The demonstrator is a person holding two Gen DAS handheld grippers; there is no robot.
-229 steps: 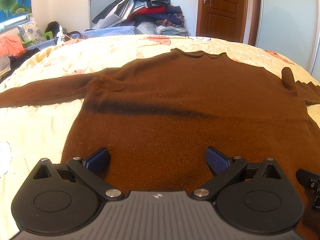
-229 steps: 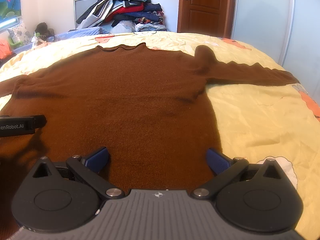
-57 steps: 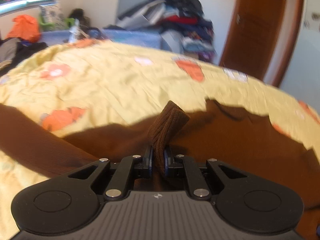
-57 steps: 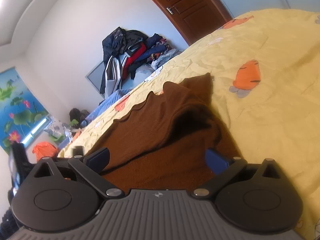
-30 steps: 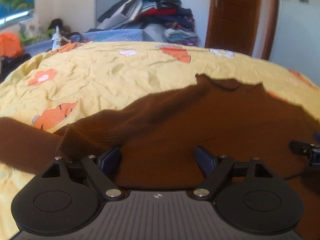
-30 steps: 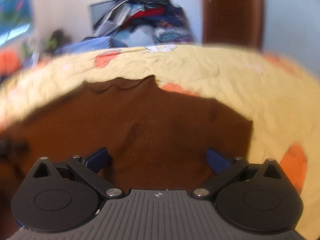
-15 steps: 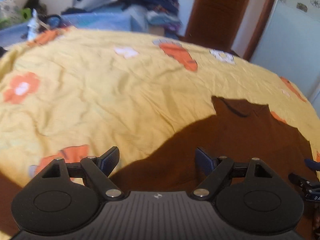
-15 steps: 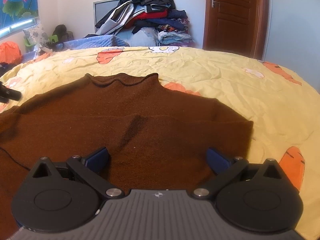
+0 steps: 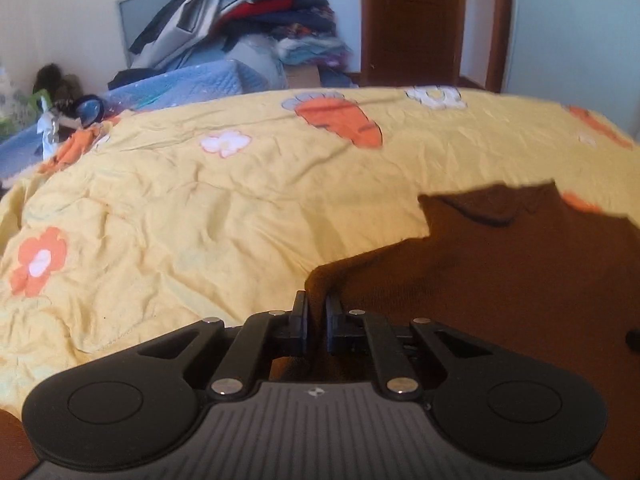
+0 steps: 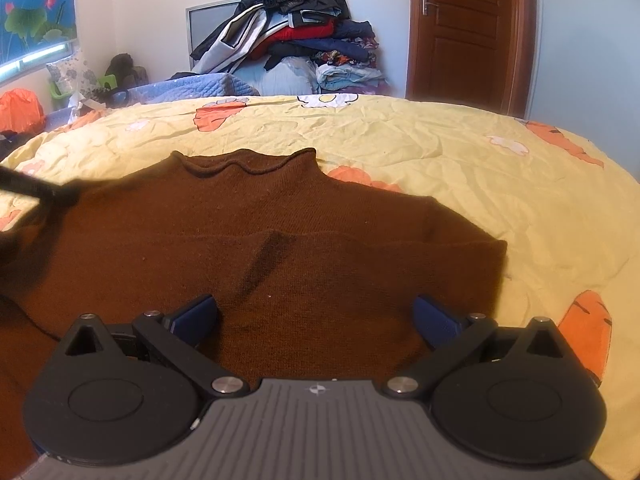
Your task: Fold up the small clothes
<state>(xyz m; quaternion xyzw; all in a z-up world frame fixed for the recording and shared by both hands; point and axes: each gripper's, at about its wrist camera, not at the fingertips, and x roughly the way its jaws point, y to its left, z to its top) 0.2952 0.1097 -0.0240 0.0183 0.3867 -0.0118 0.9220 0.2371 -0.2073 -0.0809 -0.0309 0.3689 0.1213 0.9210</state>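
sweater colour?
Dark brown sweater, plain knit with no pattern; the right wrist view shows it best.

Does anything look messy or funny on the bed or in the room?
The brown sweater lies flat on the bed, except at its left edge, where the left gripper has just closed and pinches up a fold. Behind the bed, a pile of clothes is heaped untidily against the wall.

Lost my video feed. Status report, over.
Left gripper just closed, pinching the sweater edge. Right gripper open above it. Nothing blocking on bedspread.
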